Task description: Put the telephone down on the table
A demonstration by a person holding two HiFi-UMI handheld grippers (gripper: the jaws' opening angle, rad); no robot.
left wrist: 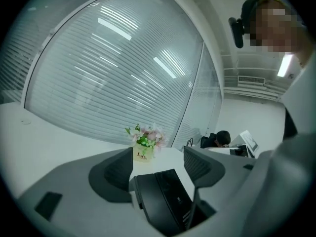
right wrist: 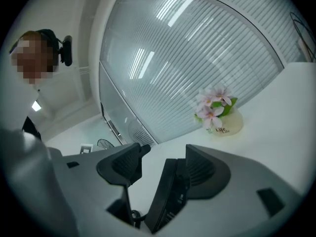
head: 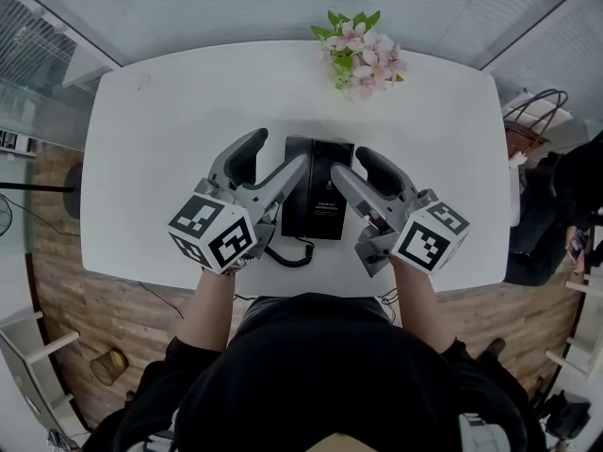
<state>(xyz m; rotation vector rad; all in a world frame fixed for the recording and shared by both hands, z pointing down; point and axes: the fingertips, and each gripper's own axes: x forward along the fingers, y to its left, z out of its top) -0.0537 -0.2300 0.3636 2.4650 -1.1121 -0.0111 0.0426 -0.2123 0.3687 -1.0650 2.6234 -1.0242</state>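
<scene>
The black telephone (head: 318,188) lies flat on the white table (head: 170,130), its coiled cord (head: 292,252) trailing toward the near edge. My left gripper (head: 275,156) hovers over the phone's left side, jaws wide apart and holding nothing. My right gripper (head: 353,165) hovers over its right side, also open and empty. In the left gripper view the telephone (left wrist: 163,196) shows below and between the spread jaws of the left gripper (left wrist: 159,159). The right gripper view has the telephone (right wrist: 168,196) low between the jaws of the right gripper (right wrist: 165,157), its far edge hidden by one finger.
A small pot of pink flowers (head: 361,55) stands at the table's far edge, also seen as the flower pot (left wrist: 144,144) and the flower pot (right wrist: 219,115). A bag (head: 532,121) sits off the table's right end. Frosted glass walls lie beyond. A seated person (left wrist: 222,138) is in the background.
</scene>
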